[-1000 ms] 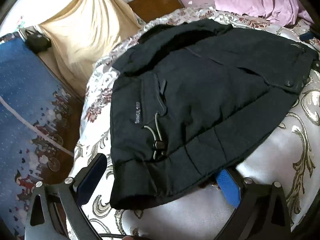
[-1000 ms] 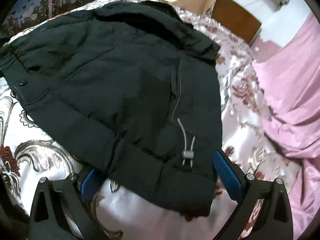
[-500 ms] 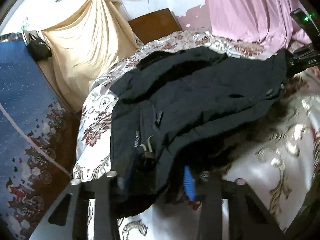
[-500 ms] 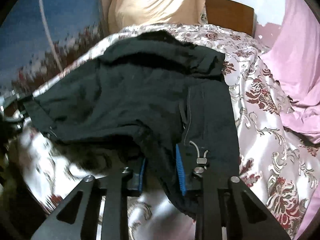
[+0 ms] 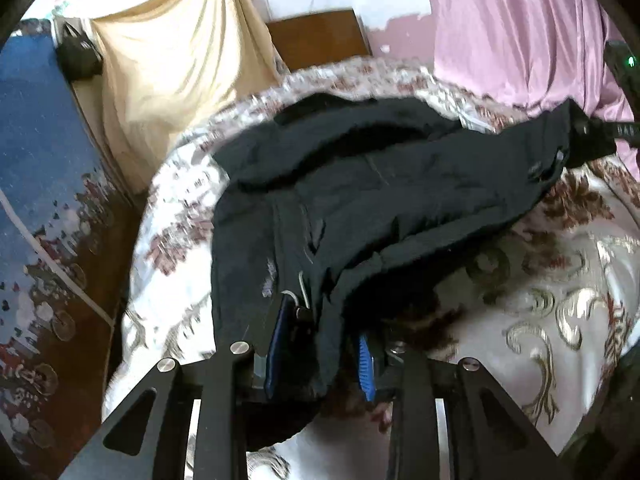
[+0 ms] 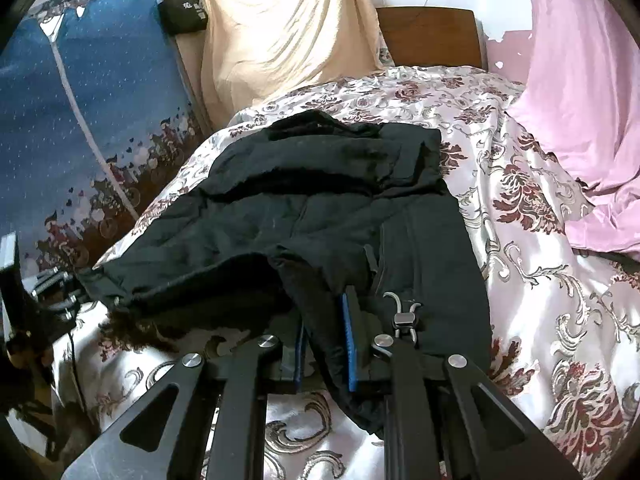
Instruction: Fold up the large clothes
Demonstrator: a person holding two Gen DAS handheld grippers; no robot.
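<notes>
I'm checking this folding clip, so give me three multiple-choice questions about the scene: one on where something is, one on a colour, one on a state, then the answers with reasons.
1. Where does the jacket lie?
A. on the flowered bedspread
B. on the wooden floor
C. on a chair

2. What colour is the cloth at the right of the bed?
A. green
B. pink
C. grey

3. What are the two grippers doing?
A. both open above the jacket
B. only one shut on it
C. both shut on its near hem

Answers:
1 A, the bedspread shows all round the jacket.
2 B, it is plainly pink.
3 C, the left gripper and the right gripper each have jacket fabric pinched between their blue pads.
</notes>
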